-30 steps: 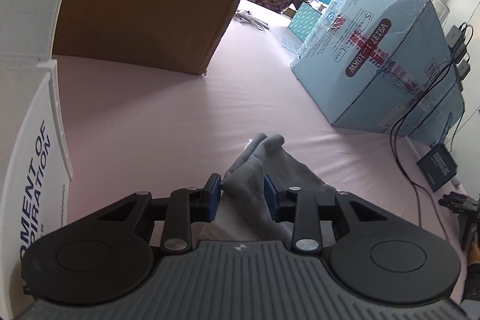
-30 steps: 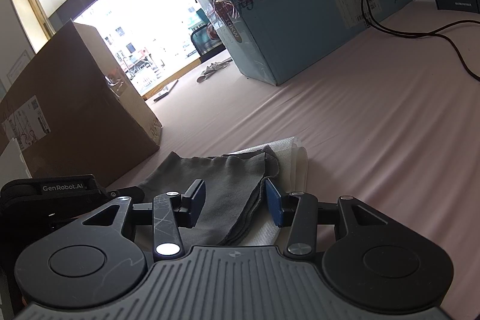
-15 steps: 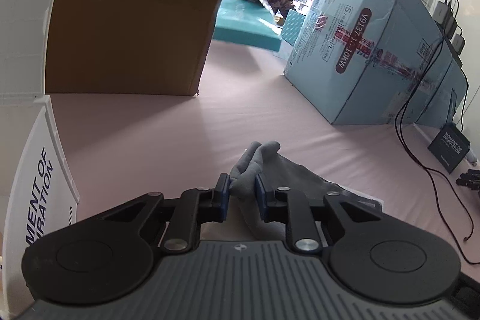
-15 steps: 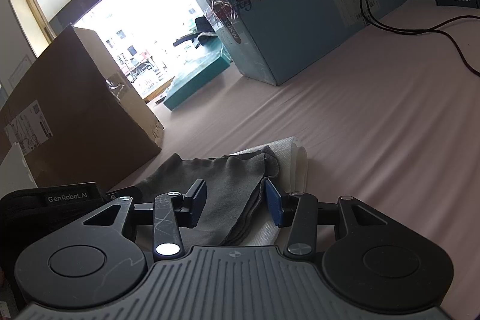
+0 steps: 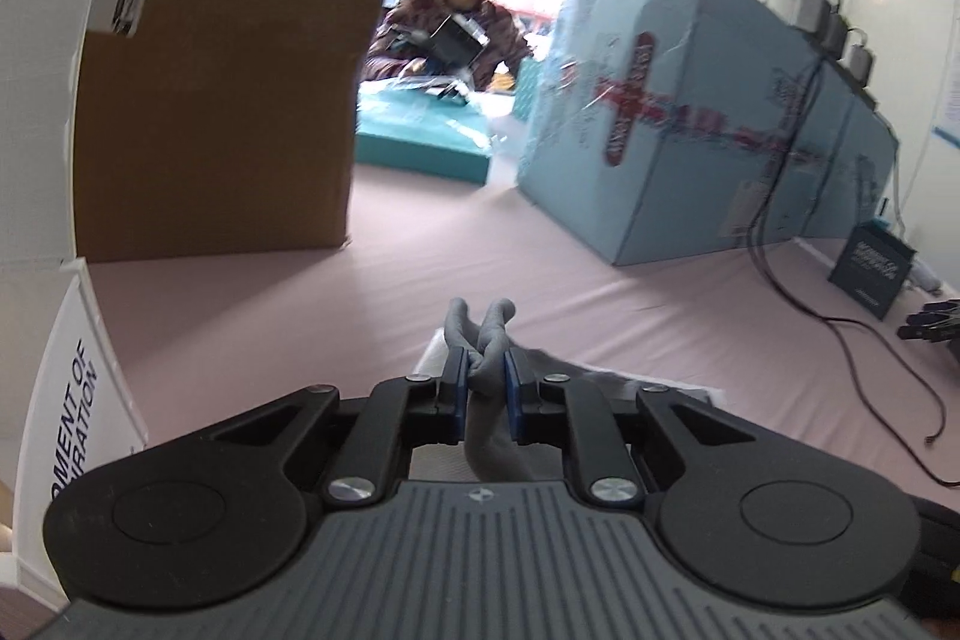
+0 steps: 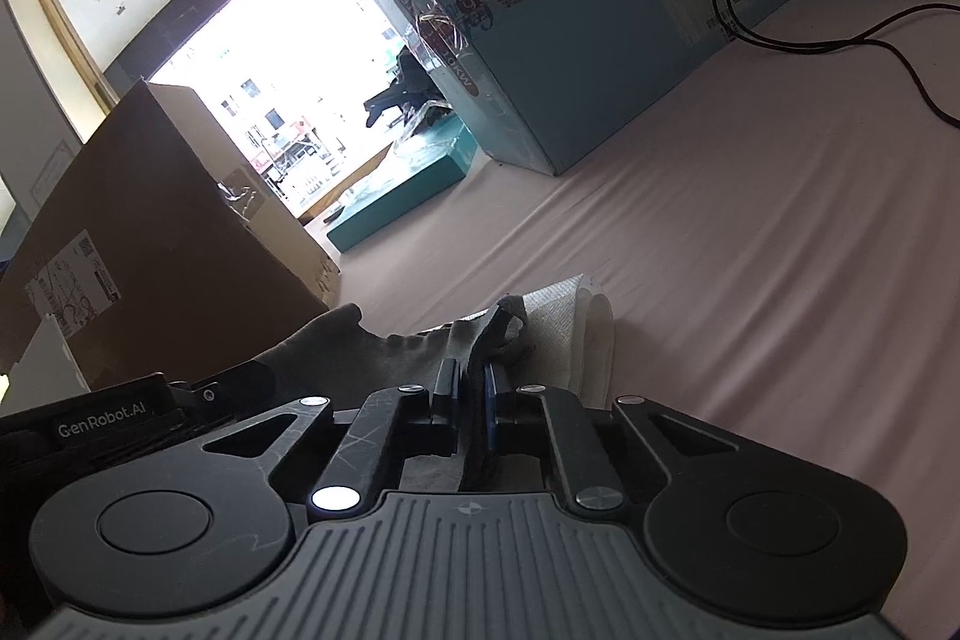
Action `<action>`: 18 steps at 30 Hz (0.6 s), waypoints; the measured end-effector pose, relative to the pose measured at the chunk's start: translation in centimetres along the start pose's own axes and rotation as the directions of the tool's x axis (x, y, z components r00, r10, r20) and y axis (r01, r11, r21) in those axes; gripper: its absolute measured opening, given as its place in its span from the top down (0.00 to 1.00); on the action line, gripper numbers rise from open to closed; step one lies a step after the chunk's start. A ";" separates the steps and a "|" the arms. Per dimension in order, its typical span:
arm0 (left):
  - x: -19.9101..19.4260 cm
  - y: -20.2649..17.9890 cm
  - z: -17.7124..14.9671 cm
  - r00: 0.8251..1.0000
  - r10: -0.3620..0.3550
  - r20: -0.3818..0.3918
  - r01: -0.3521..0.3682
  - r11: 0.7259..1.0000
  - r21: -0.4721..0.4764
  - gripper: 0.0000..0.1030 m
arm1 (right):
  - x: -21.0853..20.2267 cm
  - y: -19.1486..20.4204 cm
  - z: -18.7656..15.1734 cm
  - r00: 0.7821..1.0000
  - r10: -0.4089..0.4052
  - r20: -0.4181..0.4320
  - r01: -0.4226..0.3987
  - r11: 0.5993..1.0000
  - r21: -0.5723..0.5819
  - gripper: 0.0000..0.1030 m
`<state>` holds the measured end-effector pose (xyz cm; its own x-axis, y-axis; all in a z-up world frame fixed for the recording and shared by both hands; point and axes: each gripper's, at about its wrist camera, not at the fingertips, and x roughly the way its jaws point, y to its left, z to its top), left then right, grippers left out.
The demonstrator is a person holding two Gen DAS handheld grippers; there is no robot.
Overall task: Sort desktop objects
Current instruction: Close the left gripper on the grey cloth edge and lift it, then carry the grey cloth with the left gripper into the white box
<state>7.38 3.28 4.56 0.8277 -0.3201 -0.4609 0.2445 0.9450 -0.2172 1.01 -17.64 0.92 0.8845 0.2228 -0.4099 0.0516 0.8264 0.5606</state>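
Observation:
A grey cloth (image 5: 486, 340) lies on the pink table over a white folded cloth (image 6: 564, 319). My left gripper (image 5: 483, 370) is shut on a bunched edge of the grey cloth, and two folds stick up past its blue pads. In the right wrist view the same grey cloth (image 6: 360, 346) spreads to the left, and my right gripper (image 6: 473, 376) is shut on its near corner. The left gripper's black body (image 6: 114, 415) shows at the lower left of that view.
A brown cardboard box (image 5: 210, 88) stands at the back left, and a big light-blue box (image 5: 690, 124) at the back right. A teal flat box (image 5: 420, 136) lies between them, with a person (image 5: 456, 16) behind it. Black cables (image 5: 840, 328) and a small dark box (image 5: 870, 271) are at the right. A white box (image 5: 66, 388) is near left.
Both grippers have closed on the grey cloth; the right was open half a second ago. The left view has lifted and tilted. A person put a teal box between the big boxes.

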 end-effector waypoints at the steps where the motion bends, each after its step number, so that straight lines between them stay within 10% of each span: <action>1: -0.3 0.1 0.1 1.000 -0.010 0.013 0.010 1.000 0.000 0.89 | -0.1 0.1 0.0 1.000 0.009 0.008 -0.009 1.000 -0.007 0.94; 18: -3.4 0.3 0.8 0.998 0.034 0.044 -0.033 0.999 -0.032 0.92 | -2.6 2.4 0.0 0.989 0.037 0.144 -0.015 0.989 -0.149 0.95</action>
<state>5.08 4.72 6.76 0.8569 -0.2843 -0.4299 0.2008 0.9524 -0.2295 -1.19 -16.28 3.35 0.9433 0.1765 -0.2811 -0.0315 0.8907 0.4535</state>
